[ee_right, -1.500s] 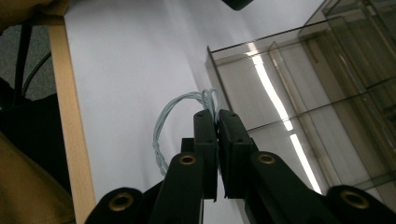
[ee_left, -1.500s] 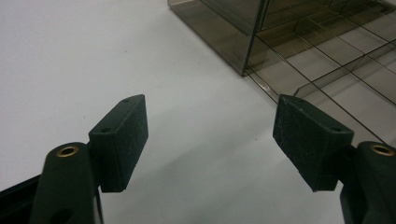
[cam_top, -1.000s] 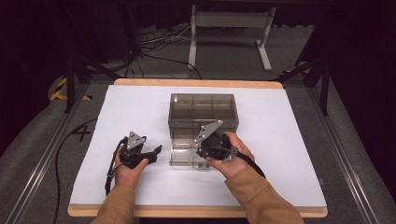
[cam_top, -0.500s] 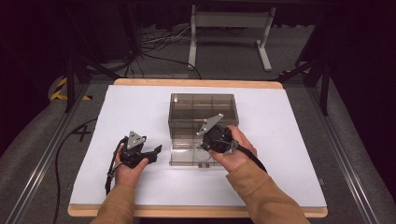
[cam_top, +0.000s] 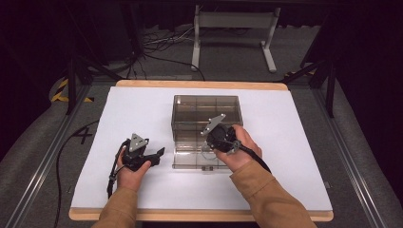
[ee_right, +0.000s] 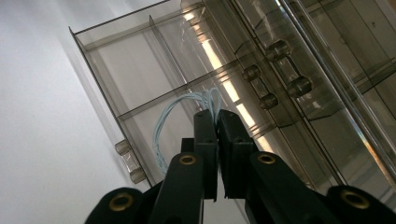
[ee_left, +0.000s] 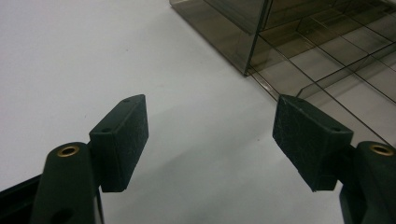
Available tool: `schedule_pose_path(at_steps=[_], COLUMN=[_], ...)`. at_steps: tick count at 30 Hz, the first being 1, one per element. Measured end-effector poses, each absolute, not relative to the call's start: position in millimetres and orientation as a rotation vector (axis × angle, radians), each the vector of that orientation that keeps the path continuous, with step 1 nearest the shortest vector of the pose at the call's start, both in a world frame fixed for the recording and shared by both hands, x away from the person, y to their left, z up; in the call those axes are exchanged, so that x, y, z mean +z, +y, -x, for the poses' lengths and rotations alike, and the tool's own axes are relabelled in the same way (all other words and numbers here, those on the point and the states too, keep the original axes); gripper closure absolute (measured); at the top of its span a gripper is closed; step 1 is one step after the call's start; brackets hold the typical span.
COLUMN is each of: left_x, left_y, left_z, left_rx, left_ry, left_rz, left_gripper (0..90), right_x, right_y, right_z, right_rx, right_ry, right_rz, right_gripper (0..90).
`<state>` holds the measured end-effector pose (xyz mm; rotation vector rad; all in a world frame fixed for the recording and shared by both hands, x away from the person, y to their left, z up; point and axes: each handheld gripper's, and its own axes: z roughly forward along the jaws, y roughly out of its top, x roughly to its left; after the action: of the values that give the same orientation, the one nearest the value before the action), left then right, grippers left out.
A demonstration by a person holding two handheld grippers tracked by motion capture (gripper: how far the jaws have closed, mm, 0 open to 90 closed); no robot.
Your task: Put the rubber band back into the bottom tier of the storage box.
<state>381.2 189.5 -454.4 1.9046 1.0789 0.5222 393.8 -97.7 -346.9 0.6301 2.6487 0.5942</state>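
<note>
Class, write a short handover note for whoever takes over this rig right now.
Right gripper: shut on a thin pale-blue wire loop, held over the pulled-out bottom drawer of the smoky clear drawer box.
Left gripper: open, holding nothing, low over the white table left of the box.
Done: drawer open, loop picked up.
Left: probably drop the loop into a compartment and shut the drawer.

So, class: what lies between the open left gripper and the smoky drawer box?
Just bare white table. High view: left gripper sits apart from the drawer box; left gripper view shows the same.
</note>
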Motion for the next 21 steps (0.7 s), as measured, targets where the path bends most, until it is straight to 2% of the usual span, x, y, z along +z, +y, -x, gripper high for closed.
schedule_pose_path(at_steps=[21], left_x=[-454], left_y=[190], left_z=[-381], left_rx=[0.526], left_ry=[1.080], left_rz=[-1.904], left_gripper=[27.4], right_x=[-371], right_y=[-91], right_z=[-403], right_rx=[0.555], right_ry=[2.738], right_rz=[-0.591], right_gripper=[86.8])
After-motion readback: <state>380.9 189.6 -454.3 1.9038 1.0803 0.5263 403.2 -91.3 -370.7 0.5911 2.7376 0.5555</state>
